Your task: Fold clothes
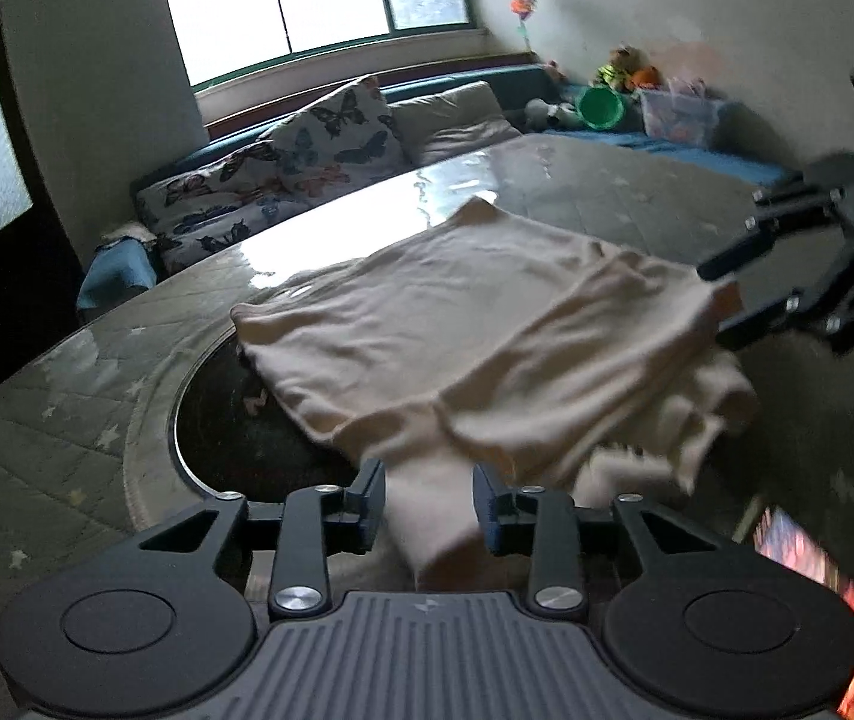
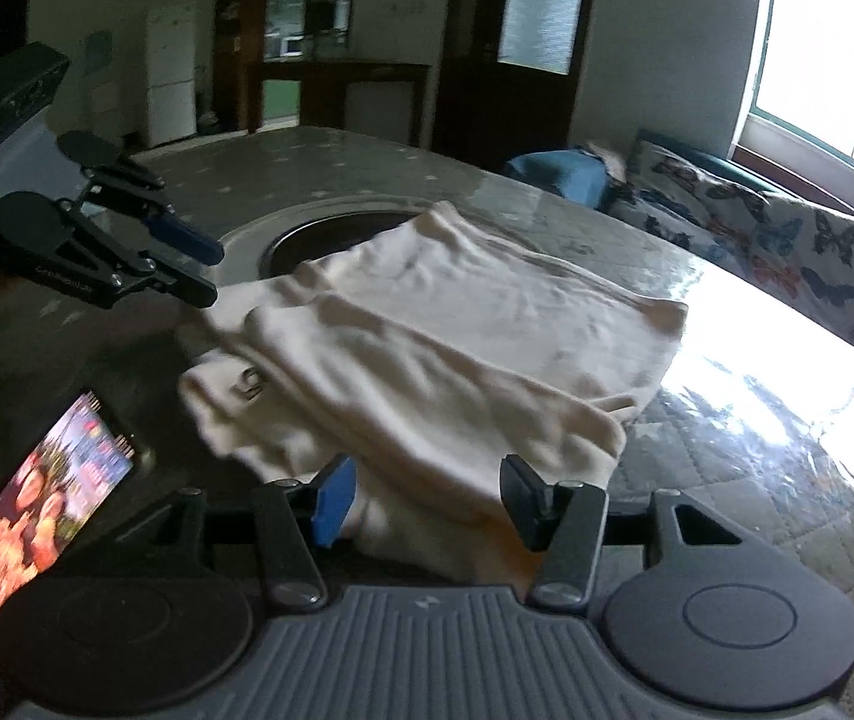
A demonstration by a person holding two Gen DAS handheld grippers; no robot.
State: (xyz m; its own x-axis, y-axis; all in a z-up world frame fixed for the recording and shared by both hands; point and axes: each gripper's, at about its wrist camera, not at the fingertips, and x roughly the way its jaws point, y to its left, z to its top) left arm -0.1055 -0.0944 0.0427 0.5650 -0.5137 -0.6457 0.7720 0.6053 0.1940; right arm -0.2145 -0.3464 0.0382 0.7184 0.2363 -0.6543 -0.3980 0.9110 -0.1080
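garment (image 1: 487, 324): cream knit, soft, light, drapes; partly folded, centre frame on desk (image 1: 66, 396)
left gripper (image 1: 427, 504): fingers apart, cloth strip between
right gripper (image 2: 427, 501): fingers apart astride near edge
hold: pinch doubled hem edge

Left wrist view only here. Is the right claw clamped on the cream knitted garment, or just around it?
Observer: Just around it. The right claw is open, and the cream knitted garment lies between its spread fingers.
Operator: Anything on that side to avoid?
Observer: A black phone with a lit screen stands propped to the left of the right claw, near the garment's edge.
Operator: How does my left claw look from there?
Observer: The left claw is open too, with its tips at the garment's left edge.
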